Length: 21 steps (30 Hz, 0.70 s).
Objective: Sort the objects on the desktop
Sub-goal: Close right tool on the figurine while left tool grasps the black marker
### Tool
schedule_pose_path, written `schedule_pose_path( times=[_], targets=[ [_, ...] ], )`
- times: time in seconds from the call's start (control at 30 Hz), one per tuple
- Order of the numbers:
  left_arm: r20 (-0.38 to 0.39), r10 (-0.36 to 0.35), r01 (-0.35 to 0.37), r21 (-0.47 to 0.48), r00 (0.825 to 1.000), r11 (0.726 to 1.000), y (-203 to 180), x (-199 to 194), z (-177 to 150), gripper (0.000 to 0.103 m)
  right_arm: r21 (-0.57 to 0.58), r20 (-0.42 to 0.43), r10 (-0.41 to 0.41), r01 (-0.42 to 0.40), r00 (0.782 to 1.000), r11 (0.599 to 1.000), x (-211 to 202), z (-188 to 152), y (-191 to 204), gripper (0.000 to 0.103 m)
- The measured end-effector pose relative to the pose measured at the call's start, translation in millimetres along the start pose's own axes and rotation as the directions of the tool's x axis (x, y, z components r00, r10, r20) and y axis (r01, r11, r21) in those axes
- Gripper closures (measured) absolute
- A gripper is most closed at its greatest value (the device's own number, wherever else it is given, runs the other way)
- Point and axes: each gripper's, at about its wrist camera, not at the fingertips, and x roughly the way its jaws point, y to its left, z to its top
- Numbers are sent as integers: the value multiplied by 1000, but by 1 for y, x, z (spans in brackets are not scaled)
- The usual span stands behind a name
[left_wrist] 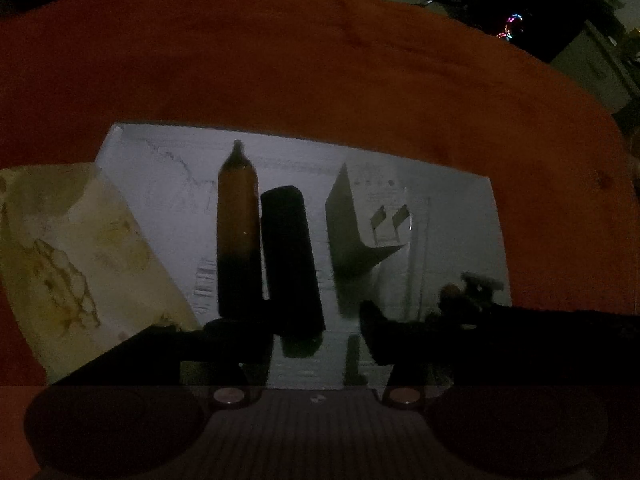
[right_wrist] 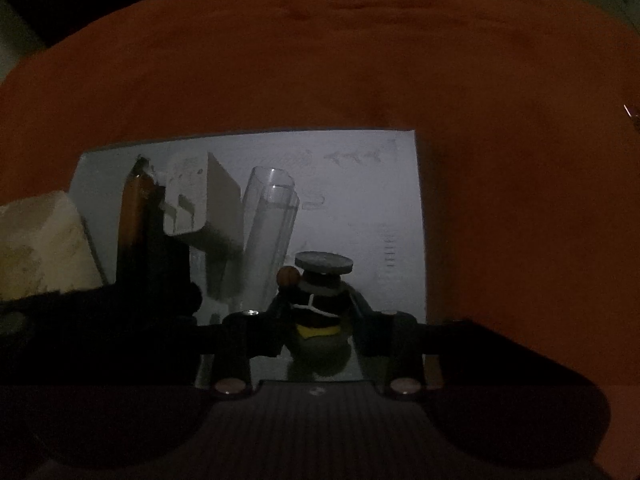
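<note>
Two grippers nearest: right gripper (right_wrist: 320, 332) clamped on a small dark figurine (right_wrist: 318, 304), left gripper (left_wrist: 316, 340) parted around nothing. Beyond, on white sheet (left_wrist: 460, 208): amber pen (left_wrist: 237, 232), black cylinder (left_wrist: 290, 260), white plug (left_wrist: 352, 228). Farthest, orange bench (left_wrist: 320, 60).

An orange marker (left_wrist: 237, 216), black cylinder (left_wrist: 290, 256) and white plug (left_wrist: 352, 224) lie side by side on the white sheet (left_wrist: 168, 168).

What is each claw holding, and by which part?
The right claw grips the small figurine by its body, below the round hat. The left claw is open, holding nothing.
</note>
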Motion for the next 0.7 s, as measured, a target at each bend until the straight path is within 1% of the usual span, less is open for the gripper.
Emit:
schedule_pose_path(
  times=[0.03,0.13,0.2,0.23,0.27,0.3,0.37,0.53,0.7],
  targets=[
    [-4,-1,1,-2,1000,1000,0,2,0,53,-6,-1,-1,1,1000,1000,0,-1,1,69],
    [-20,-8,8,-3,1000,1000,-1,8,-3,53,-21,-3,3,-3,1000,1000,-4,-6,1,69],
    [-25,-17,17,9,1000,1000,-2,11,-5,56,-24,-1,7,-7,1000,1000,-8,-6,0,69],
    [-21,-14,14,26,1000,1000,-4,11,-6,62,-24,-1,9,-9,1000,1000,-9,-6,0,70],
    [-16,-15,15,42,1000,999,-5,11,-7,77,-23,0,11,-11,1000,1000,-10,-6,0,70],
    [-14,-23,24,61,1000,998,-7,10,-7,80,-22,1,16,-16,1000,1000,-10,-6,-1,71],
    [-9,-24,24,74,1000,997,-7,9,-8,80,-21,3,25,-25,1000,999,-10,-7,-1,72],
    [7,-48,48,72,999,996,-3,6,-9,80,-18,4,29,-29,1000,999,-11,-9,-4,72],
    [21,-64,62,86,998,994,2,-4,-11,80,-23,5,21,-21,1000,1000,-15,-10,-2,72]
  ],
)
